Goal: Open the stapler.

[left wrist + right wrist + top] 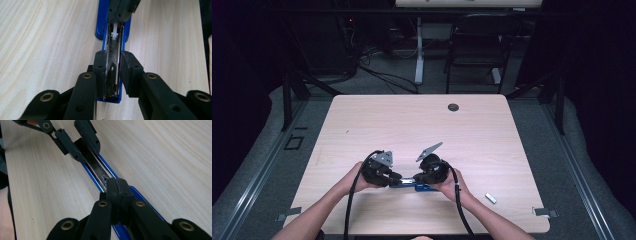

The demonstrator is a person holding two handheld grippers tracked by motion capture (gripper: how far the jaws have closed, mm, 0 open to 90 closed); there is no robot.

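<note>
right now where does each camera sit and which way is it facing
High view: above the person's side, looking forward and down on the pale wooden table; forearms, left gripper and right gripper show.
Left gripper view: rides that gripper, jaws clamping the blue metal stapler.
Right gripper view: along its shut jaws.
Both gripper views share the stapler.

Chair (pixel 479 47), perhaps cables (pixel 382 75), beyond table (pixel 412 125)

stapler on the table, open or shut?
Open. In the left gripper view the blue stapler shows its metal staple channel bare from above, the left gripper clamping its sides. Staples inside: cannot tell.
</note>
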